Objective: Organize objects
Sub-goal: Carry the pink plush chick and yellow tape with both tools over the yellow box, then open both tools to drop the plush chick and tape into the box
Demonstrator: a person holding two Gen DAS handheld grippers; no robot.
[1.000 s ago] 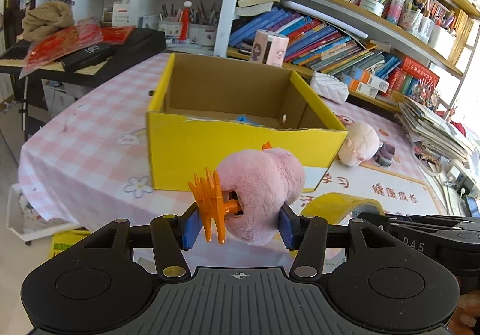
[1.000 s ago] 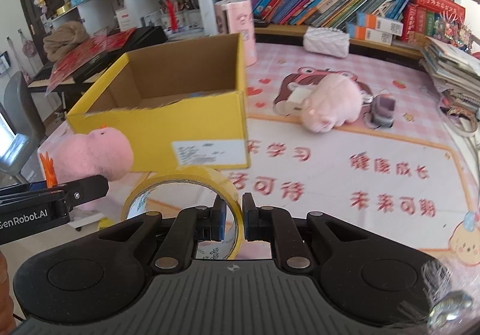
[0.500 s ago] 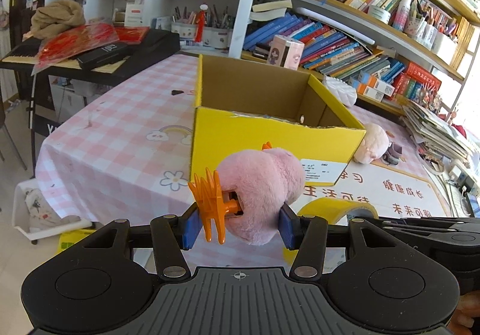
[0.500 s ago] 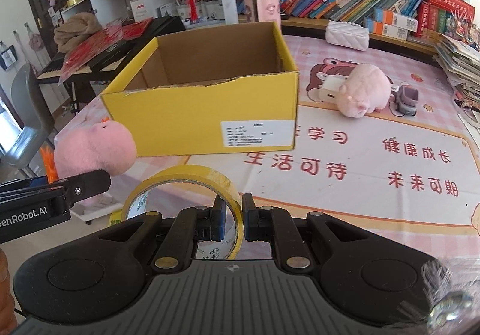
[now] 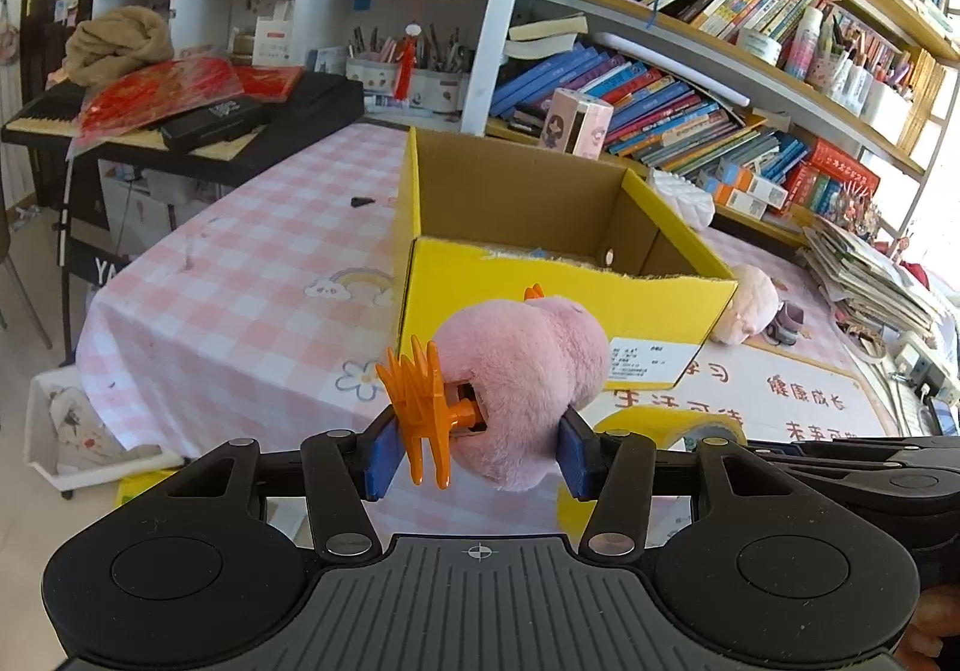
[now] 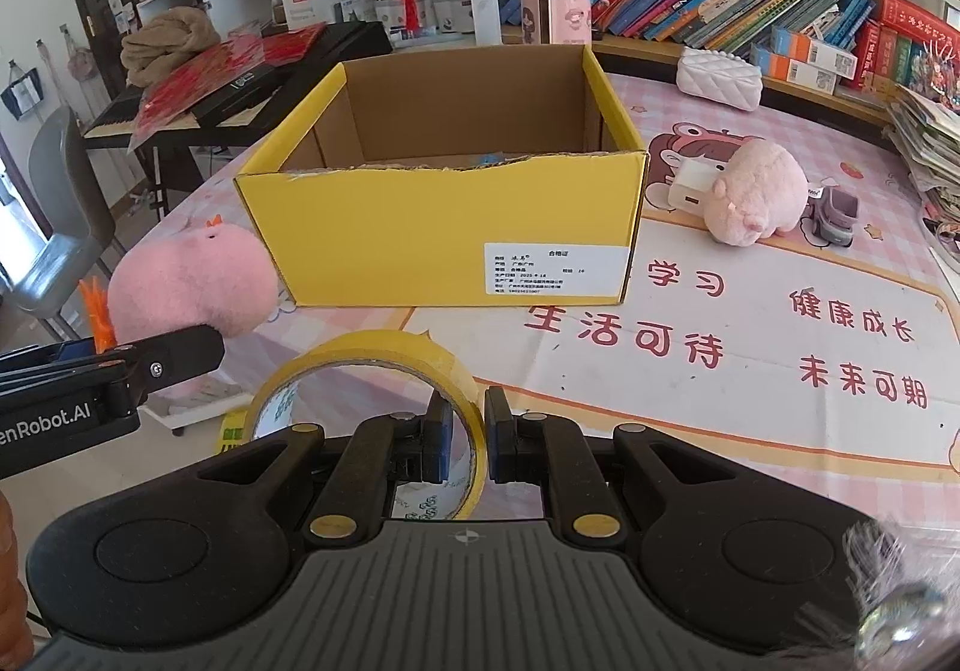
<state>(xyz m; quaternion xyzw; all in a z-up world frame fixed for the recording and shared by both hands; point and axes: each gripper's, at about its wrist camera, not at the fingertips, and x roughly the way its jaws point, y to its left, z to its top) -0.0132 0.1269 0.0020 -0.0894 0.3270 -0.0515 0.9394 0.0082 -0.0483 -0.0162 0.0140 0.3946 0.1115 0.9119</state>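
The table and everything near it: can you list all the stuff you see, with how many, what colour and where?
Cardboard box: one, yellow, open, mid-table.
Plush toy: one, pink with orange clip, held in front of the box.
Tape roll: one, yellow, held in front of the box.
Second plush: one, pink, lying right of the box.
Charger: one, white, beside that plush.
Toy truck: one, grey, right of that plush.
Quilted pouch: one, white, at the back of the table.
Tablecloth: one, pink checked.
Books: many, mixed colours, shelves behind.
Left gripper: black, blue pads, shut on the plush toy.
Right gripper: black, shut on the tape roll.
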